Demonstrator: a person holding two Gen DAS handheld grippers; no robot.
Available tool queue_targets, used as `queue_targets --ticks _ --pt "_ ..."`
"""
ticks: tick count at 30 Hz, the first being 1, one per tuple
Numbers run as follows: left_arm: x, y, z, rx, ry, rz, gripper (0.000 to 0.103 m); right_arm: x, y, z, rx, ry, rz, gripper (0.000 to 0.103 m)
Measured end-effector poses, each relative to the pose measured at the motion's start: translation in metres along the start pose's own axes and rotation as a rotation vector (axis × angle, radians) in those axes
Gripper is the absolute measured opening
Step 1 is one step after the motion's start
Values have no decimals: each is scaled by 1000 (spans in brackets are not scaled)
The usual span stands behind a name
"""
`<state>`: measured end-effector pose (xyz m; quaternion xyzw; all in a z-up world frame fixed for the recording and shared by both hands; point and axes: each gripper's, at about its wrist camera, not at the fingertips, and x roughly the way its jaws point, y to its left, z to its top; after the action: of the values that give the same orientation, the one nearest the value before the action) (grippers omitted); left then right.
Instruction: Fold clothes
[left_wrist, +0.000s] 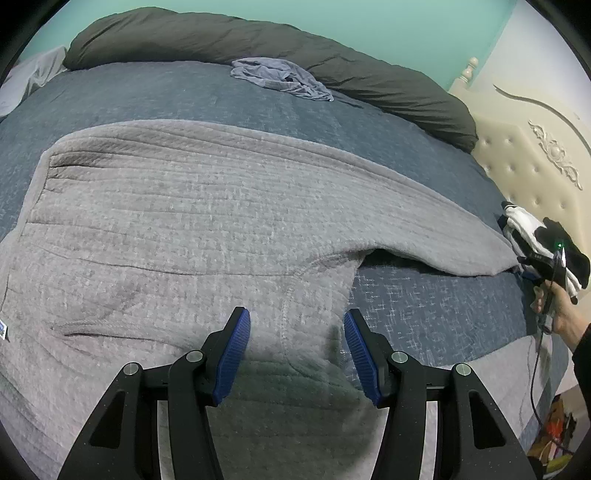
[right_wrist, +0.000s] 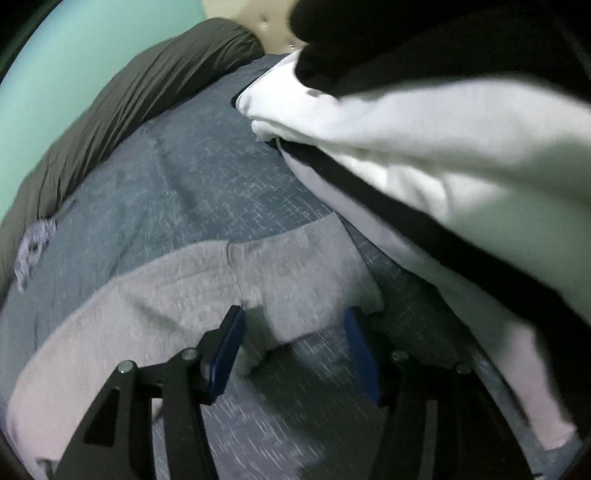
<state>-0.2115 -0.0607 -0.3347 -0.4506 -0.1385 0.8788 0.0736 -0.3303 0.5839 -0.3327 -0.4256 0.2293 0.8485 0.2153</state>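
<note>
Spread left hand-held gripper (left_wrist: 297, 347), pinching nothing, poised over the grey garment (left_wrist: 192, 229) laid flat on the bed (left_wrist: 424, 306) for folding. Right hand-held gripper (right_wrist: 293, 350), likewise spread and empty, above the garment's far sleeve end; beyond, a crumpled blue garment (left_wrist: 280, 79) waiting near the dark duvet (left_wrist: 221, 37).

grey ribbed garment (left_wrist: 192, 221) spread flat on blue bedspread (left_wrist: 424, 306), one leg/sleeve out right.

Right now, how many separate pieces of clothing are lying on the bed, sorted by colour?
Grey: 1, the fleece garment spread flat on the blue bedspread.
Light blue: 1, the crumpled garment beside the dark rolled duvet.
White and black: 1, the bundle near the headboard.
Total: 3.
</note>
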Motion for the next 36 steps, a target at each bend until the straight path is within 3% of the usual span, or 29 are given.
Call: queue_targets --ticks 3,5,6,7,8,10,15,22,24,28,31,33,36 --pt "1 2 0 -3 0 4 57 8 -1 2 3 -11 -4 54" --pt "2 1 0 -2 1 5 57 9 1 0 -17 -17 -37 37" --pt "2 1 0 -1 2 6 57 7 0 -1 -24 -23 -44 33" --pt "2 1 0 0 3 6 57 5 0 -3 -32 -29 -50 17" --pt "3 1 0 1 3 7 57 3 -1 -4 -39 -36 -57 9" --pt "3 1 -1 3 4 8 57 0 -2 -4 -57 -48 -62 7" --pt "4 0 -1 5 4 10 57 -10 6 2 -128 -126 -92 5" --pt "4 -1 -2 7 7 12 57 -43 43 12 -353 -351 -184 5" --pt "4 -1 -2 7 8 13 57 -37 45 12 -363 -317 -177 5" --pt "3 0 -2 6 5 13 57 -5 22 8 -284 -168 -226 5" --pt "2 2 -1 0 2 12 57 16 17 2 -313 -82 -282 6" --pt "1 2 0 -4 0 11 57 18 16 -1 -330 -79 -303 7" --pt "-5 4 2 -13 -11 6 57 11 23 -3 -381 -106 -379 18"
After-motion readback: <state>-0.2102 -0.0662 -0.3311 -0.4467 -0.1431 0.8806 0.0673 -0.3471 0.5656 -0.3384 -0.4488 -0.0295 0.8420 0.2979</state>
